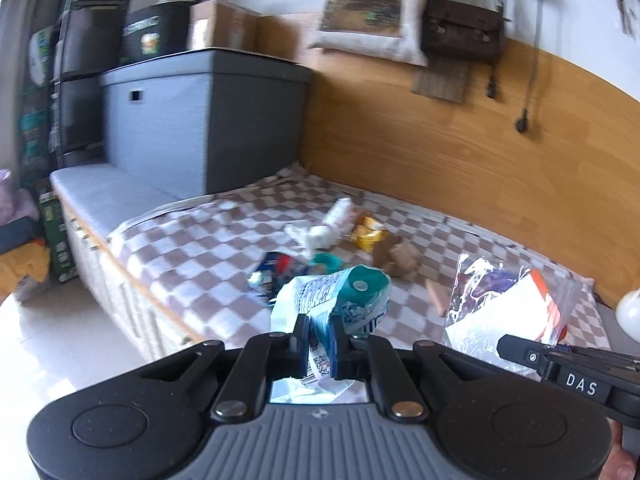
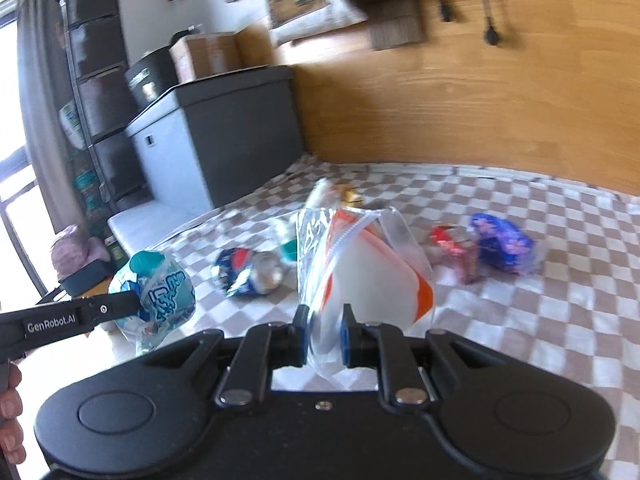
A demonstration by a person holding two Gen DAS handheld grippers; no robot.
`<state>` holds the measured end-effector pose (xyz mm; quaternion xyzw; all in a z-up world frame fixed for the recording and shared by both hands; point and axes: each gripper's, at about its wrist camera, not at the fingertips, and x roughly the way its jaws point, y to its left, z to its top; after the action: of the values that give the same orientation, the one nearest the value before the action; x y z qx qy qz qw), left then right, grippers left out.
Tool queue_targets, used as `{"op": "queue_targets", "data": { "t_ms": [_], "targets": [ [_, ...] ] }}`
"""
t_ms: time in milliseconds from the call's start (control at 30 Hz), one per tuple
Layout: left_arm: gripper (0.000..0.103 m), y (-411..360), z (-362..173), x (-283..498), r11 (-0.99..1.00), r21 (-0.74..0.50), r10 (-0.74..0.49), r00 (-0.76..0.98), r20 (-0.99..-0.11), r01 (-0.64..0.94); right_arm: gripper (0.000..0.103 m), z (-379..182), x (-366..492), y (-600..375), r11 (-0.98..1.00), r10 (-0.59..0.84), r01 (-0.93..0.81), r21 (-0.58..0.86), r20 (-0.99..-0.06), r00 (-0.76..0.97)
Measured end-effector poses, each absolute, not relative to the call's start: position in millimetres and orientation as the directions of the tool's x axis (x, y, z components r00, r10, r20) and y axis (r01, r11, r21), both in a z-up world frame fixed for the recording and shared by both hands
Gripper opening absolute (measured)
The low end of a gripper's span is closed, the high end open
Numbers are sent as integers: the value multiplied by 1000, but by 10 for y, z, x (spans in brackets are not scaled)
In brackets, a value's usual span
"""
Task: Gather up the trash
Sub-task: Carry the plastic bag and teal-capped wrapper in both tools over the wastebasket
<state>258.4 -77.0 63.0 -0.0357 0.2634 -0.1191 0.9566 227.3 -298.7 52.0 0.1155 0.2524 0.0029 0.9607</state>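
My left gripper [image 1: 321,334] is shut on a teal and white snack wrapper [image 1: 340,296], held above the checkered bed; it also shows in the right wrist view [image 2: 160,300]. My right gripper [image 2: 324,328] is shut on a clear zip bag [image 2: 368,264] with white and orange contents, seen in the left wrist view [image 1: 508,312] too. Loose trash lies on the blanket: a crushed blue can [image 2: 248,270], a white bottle [image 1: 336,216], a yellow wrapper [image 1: 370,232], a blue wrapper [image 2: 502,244] and a red wrapper [image 2: 448,240].
The checkered blanket [image 1: 200,248] covers a bed against a wooden wall panel [image 1: 440,132]. A grey storage box [image 1: 200,120] stands at the bed's far end with a cardboard box [image 1: 224,28] on top. Dark shelving [image 1: 80,60] is at the left.
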Motion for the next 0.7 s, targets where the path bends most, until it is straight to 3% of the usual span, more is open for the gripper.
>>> {"op": "queue_targets", "data": {
  "t_ms": [400, 700],
  "targets": [
    [10, 161, 231, 2729, 983, -179, -144, 811, -567, 49, 16, 265, 2615, -2073, 979, 190, -112, 172, -553, 811],
    [10, 552, -411, 2959, 977, -210, -105, 747, -656, -46, 16, -314, 2951, -1562, 967, 250, -210, 142, -666, 702]
  ]
}}
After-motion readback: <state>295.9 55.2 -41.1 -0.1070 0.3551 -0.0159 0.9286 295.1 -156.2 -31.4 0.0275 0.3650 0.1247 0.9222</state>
